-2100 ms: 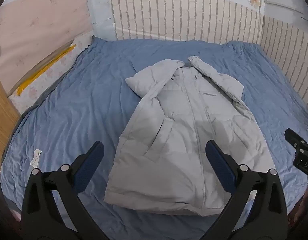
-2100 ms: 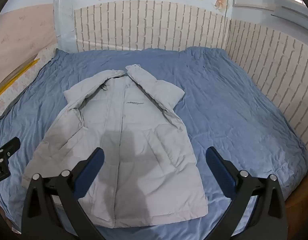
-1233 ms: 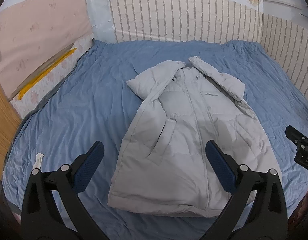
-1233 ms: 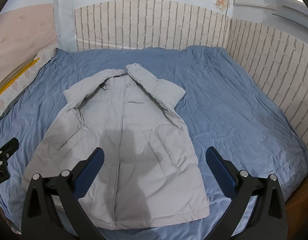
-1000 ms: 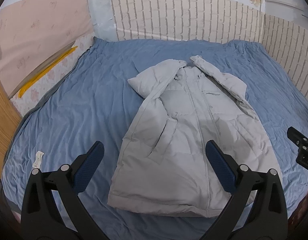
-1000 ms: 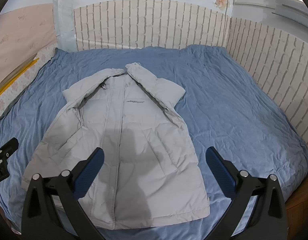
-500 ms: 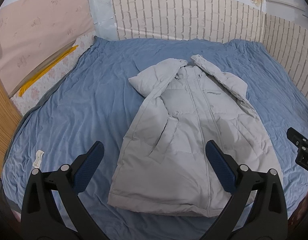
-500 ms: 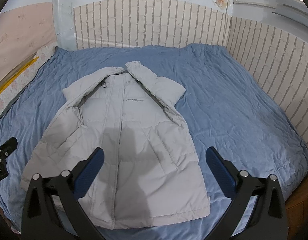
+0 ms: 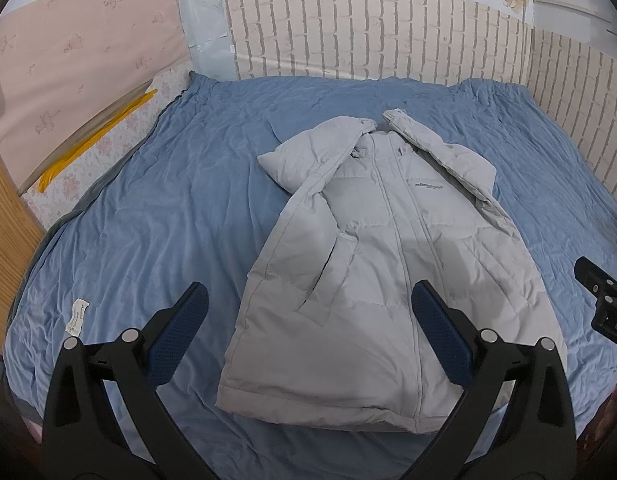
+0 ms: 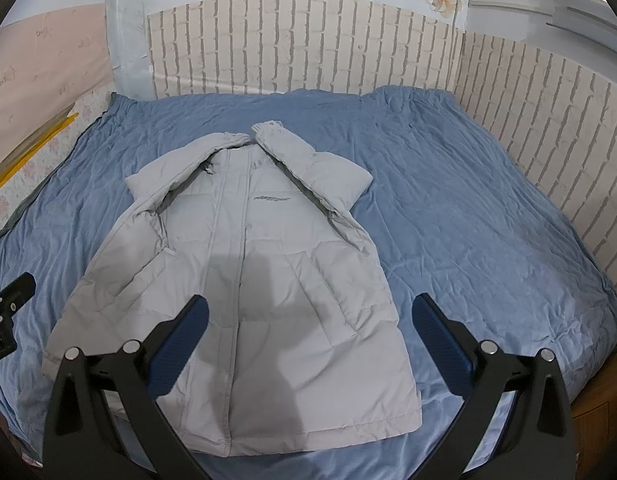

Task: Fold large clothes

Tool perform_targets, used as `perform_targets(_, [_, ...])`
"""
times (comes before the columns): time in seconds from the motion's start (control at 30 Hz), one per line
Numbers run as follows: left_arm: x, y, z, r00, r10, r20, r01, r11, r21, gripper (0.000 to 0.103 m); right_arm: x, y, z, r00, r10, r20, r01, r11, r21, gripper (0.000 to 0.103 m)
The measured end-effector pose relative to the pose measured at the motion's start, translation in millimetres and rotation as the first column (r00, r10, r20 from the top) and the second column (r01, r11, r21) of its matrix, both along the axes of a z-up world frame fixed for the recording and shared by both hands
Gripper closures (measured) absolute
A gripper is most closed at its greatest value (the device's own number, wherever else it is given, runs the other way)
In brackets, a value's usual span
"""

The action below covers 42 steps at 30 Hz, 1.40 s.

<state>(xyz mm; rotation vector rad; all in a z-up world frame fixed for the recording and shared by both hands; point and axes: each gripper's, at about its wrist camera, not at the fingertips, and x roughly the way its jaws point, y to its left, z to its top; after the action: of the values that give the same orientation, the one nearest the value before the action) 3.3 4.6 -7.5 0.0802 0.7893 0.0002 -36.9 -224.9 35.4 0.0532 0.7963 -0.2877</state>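
Both tools, left tool (image 9: 308, 320) and right tool (image 10: 308, 320), gape wide, empty, above the puffy grey coat (image 10: 244, 280) — soft, bulky, slippery; take the hem corners.

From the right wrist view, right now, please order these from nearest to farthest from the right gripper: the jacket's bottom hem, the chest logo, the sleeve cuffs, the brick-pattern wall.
Measured from the right gripper, which is open:
1. Bottom hem of the jacket, just below the fingers.
2. Chest logo, mid-jacket, ahead.
3. Sleeve cuffs, at the collar end.
4. Brick-pattern wall, behind the bed.
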Motion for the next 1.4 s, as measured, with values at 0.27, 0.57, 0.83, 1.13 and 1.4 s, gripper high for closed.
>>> perform_targets(0.27, [-0.4,-0.1,0.1,1.000,0.000,-0.001,0.000,1.000,-0.001,0.003,-0.2,0.4,-0.2,1.000,0.001,-0.003,-0.001,1.000,0.001,0.002])
perform_targets(0.57, [-1.3,0.8,-0.7,1.000,-0.001,-0.001,0.001,1.000,0.001,0.003,-1.6,1.2,-0.9,1.000,0.000,-0.002,0.000,1.000,0.003,0.002])
perform_targets(0.83, [-1.9,1.8,-1.4,1.000,-0.001,-0.004,0.001,1.000,0.000,0.003,-3.0,0.9,-2.3,1.000,0.000,-0.002,0.000,1.000,0.000,0.002])
perform_targets(1.13, [-4.5,-0.8,-1.5,1.000,-0.005,-0.007,0.005,1.000,0.005,0.003,-3.7,1.3,-2.8,1.000,0.004,-0.005,-0.004,1.000,0.000,0.002])
perform_targets(1.4, [-9.8,-1.2,-0.1,1.000,-0.006,-0.002,0.006,1.000,0.007,0.003,-6.1,2.4,-3.5,1.000,0.002,-0.008,-0.002,1.000,0.000,0.002])
